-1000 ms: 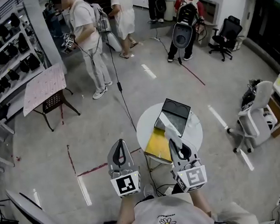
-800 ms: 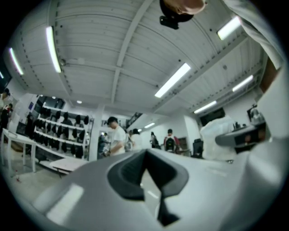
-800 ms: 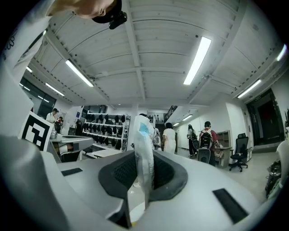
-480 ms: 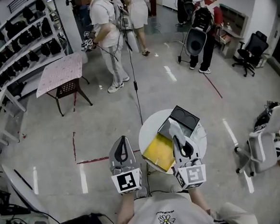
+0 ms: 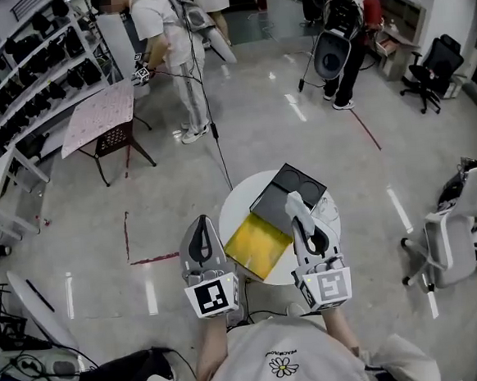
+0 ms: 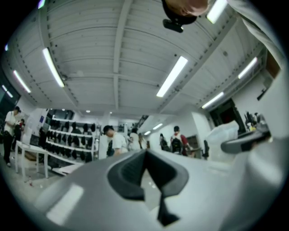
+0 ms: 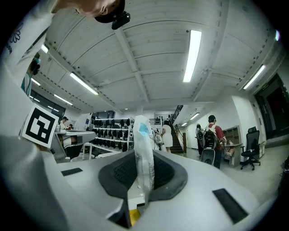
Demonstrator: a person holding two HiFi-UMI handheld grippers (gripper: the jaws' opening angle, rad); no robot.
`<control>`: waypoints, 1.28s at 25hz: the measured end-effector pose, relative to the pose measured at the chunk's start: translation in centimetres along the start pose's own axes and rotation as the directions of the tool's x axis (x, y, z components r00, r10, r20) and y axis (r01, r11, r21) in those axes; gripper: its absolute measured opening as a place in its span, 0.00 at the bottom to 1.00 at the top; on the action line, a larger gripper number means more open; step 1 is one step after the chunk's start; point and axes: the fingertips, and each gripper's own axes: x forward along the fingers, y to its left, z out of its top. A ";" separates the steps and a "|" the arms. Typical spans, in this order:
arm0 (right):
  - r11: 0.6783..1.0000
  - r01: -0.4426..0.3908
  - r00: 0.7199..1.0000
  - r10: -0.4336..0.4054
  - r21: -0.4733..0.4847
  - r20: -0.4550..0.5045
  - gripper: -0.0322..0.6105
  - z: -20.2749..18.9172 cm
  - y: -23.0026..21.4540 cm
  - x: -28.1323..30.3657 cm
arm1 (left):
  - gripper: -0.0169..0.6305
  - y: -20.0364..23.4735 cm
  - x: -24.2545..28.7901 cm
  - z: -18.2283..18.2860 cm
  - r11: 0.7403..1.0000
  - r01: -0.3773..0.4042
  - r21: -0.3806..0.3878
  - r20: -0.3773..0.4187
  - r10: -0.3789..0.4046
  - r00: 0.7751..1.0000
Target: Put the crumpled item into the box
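A black open box [image 5: 286, 187] with a yellow flap [image 5: 257, 243] sits on a small round white table [image 5: 330, 219]. My right gripper [image 5: 294, 201] hovers over the box's near right part, shut on a crumpled white plastic item [image 5: 292, 205]. In the right gripper view that item [image 7: 142, 149] stands upright, pinched between the dark pads of the right gripper [image 7: 143, 173]. My left gripper [image 5: 200, 223] hangs left of the table over the floor. Its jaws meet in the left gripper view [image 6: 145, 164] with nothing between them.
A pink-patterned table [image 5: 101, 116] stands at the far left, in front of shelves of dark items [image 5: 24, 71]. People stand at the back [image 5: 165, 35]. A white office chair [image 5: 459, 230] is at the right and a black one [image 5: 434, 63] farther back. A cable [image 5: 214, 138] runs across the floor.
My right gripper has moved forward with the crumpled item, from over the yellow flap to over the black box. The head view has shifted. The left gripper has kept its place.
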 end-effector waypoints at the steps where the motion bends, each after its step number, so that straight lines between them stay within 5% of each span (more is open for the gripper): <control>1: 1.000 0.001 1.000 -0.001 0.005 -0.001 0.12 -0.1 -0.2 -0.1 | 0.03 -0.2 -0.1 0.1 1.000 0.001 0.006 -0.001 -0.001 1.000; 21: 1.000 -0.011 1.000 0.011 -0.010 -0.005 0.12 -0.4 1.2 1.5 | 0.03 1.9 0.0 0.0 1.000 -0.012 0.026 0.011 0.012 1.000; 27: 0.979 -0.124 0.989 0.107 -0.165 -0.106 0.12 -1.8 3.2 3.6 | 0.03 2.7 -0.1 -0.2 0.999 -0.023 0.030 0.002 0.023 1.000; 32: 0.898 -0.225 0.966 0.154 -0.378 -0.208 0.12 -4.4 5.2 4.8 | 0.03 3.4 -0.6 -0.2 0.999 -0.041 0.014 -0.002 0.041 0.999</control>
